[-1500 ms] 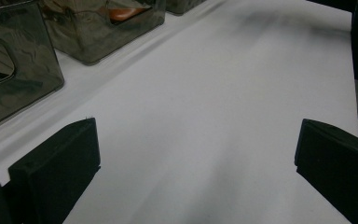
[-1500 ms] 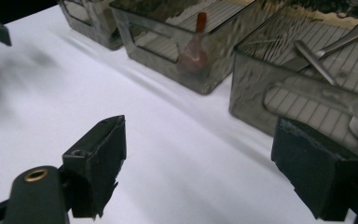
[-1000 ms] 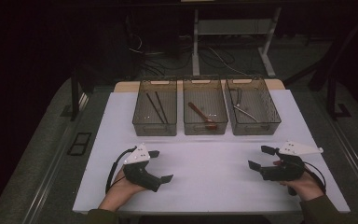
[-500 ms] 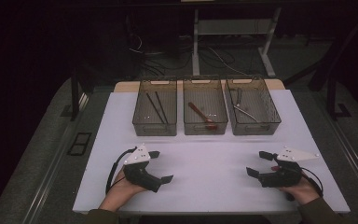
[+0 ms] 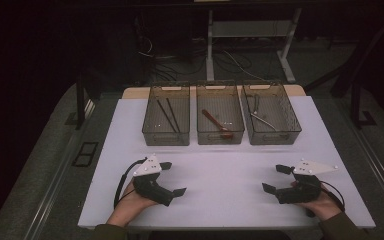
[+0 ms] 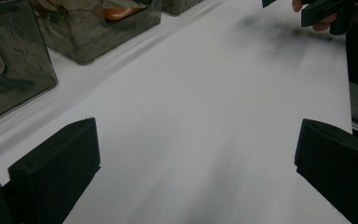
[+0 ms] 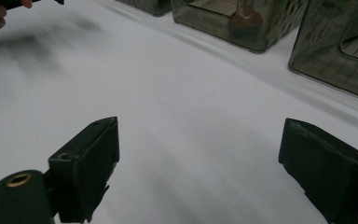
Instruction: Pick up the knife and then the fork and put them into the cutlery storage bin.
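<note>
White table (image 5: 220,165) bare between grippers; bins (image 5: 220,120) well beyond.

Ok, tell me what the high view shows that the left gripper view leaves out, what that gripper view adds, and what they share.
High view alone: all three bins in a row, the left bin with dark sticks, the middle bin with a red-handled tool, the right bin with metal tools, plus both forearms. Left gripper view alone: a close look along the left gripper, jaws wide apart, nothing between them. Both: the white table, bins at its far side, and the right gripper, also open.
</note>
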Motion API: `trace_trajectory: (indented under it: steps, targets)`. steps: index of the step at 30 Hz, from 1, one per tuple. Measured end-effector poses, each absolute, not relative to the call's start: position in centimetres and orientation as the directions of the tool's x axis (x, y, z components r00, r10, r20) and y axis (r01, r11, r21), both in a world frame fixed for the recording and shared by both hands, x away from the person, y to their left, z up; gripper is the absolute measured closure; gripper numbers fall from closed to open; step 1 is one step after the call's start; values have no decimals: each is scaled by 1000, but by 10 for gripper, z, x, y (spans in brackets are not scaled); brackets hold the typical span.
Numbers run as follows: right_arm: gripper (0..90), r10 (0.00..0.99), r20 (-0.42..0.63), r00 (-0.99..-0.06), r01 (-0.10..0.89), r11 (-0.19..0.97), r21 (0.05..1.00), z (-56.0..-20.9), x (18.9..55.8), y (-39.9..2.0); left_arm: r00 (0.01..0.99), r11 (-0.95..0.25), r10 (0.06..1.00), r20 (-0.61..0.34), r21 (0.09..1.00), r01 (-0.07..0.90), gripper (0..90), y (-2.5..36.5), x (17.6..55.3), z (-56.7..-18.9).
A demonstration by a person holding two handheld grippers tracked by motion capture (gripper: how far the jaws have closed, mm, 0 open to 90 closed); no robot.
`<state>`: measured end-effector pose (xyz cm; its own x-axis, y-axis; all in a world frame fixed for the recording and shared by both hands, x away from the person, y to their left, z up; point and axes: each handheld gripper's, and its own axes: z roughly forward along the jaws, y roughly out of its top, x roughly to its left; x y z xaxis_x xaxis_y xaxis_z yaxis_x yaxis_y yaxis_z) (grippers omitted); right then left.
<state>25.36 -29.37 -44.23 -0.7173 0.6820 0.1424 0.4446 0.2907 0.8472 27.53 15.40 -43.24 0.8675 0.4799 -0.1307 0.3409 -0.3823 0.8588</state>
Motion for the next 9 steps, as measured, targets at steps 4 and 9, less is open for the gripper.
trace_trajectory:
  steps: [4, 9]
  targets:
    - [126, 684, 145, -715, 453, 296, 841, -443, 255, -294, 866, -388, 482, -131, 854, 345, 0, 153, 276, -433]
    - [126, 677, 134, -724, 447, 311, 839, -444, 254, -293, 866, -390, 483, -132, 853, 348, 0, 153, 276, -434]
